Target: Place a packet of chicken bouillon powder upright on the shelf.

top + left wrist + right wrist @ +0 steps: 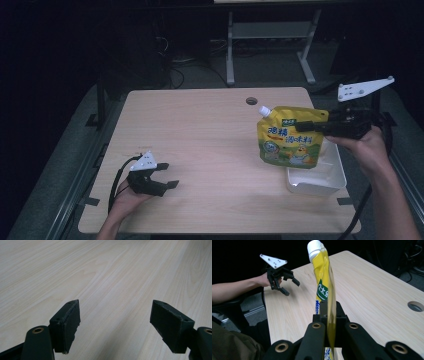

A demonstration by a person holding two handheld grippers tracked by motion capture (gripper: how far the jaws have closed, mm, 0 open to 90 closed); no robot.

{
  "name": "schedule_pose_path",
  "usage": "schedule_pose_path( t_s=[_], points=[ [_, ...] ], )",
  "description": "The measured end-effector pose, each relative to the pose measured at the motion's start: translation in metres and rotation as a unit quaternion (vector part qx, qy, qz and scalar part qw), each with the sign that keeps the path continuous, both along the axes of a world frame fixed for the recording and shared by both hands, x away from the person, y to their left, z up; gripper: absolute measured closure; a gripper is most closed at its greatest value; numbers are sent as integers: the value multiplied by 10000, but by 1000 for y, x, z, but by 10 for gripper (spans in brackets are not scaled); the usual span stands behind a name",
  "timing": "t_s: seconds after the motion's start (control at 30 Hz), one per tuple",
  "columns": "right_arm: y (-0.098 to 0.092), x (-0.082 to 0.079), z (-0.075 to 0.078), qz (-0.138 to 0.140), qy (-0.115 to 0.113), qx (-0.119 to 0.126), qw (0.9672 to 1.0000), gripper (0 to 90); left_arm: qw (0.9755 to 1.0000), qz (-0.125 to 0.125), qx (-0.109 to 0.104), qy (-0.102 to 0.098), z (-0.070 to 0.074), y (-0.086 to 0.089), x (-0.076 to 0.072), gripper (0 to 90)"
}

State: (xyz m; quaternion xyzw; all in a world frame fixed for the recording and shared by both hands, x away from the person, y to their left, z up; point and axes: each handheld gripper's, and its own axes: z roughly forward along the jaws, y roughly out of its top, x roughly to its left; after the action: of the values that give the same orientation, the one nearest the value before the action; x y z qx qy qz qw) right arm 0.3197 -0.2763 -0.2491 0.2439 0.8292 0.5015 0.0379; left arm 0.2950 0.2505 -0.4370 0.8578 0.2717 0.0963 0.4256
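Slippage worries us: our right gripper (306, 126) pinches only the yellow spouted pouch's (288, 137) edge above the white tray (320, 184); a swing could drop it outside. Left gripper (169, 175) rests wide open, empty.

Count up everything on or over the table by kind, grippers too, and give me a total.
Grippers: 2, left open, right shut on the pouch
Yellow pouch: 1
White tray: 1
Total: 4
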Motion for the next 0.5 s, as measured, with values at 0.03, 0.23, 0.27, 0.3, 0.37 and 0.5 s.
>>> schedule_pose_path(
  t_s=[0.03, 0.23, 0.27, 0.3, 0.37, 0.5],
  points=[
    [-2, -1, 0, -21, 0, 7, 10000, 898, 10000, -3, -1, -3, 0, 0, 0, 238],
    [-12, -5, -1, -143, 5, -48, 9999, 898, 10000, -11, -2, -18, 0, -1, 0, 234],
    [-15, -6, -1, -171, 2, -45, 9998, 899, 10000, -14, 2, -19, 0, -1, -1, 234],
    [-16, -7, -1, -186, 1, -42, 9998, 899, 10000, -19, 9, -21, 0, -1, -1, 233],
    [-21, -8, -2, -228, 1, -27, 9997, 898, 10000, -20, 7, -24, 1, -1, -1, 232],
    [-30, -10, -3, -339, 16, -5, 9994, 898, 10000, -11, 1, -26, 1, -1, 0, 230]
  ],
)
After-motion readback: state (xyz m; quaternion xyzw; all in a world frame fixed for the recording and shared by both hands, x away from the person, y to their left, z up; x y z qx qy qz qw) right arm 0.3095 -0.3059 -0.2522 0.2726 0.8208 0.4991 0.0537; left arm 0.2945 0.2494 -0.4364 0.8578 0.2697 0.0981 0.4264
